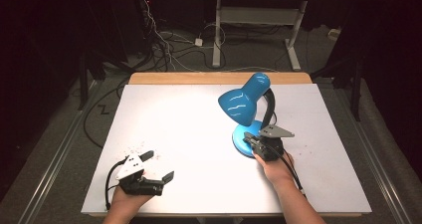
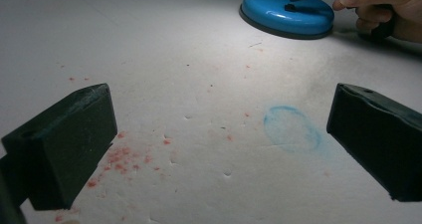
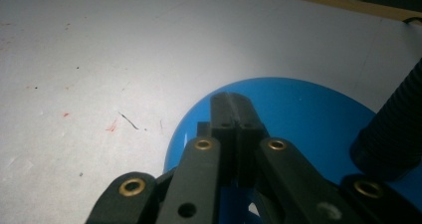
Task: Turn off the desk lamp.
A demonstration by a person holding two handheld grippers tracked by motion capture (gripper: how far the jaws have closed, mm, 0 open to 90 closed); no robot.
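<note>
I see the white table [image 1: 199, 134] first, with the blue lamp [image 1: 247, 104] standing on it at about 2 o'clock from the centre. My right gripper [image 3: 233, 107] is over the lamp base [image 3: 308, 109], its jaws pressed together with nothing between them. My left gripper [image 1: 158, 167], at 7 o'clock, has its jaws wide apart above small red specks [image 2: 122, 157].

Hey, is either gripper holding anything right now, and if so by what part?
Nothing is held. The right gripper is shut and empty above the blue lamp's base; the left gripper is open over the table.
</note>
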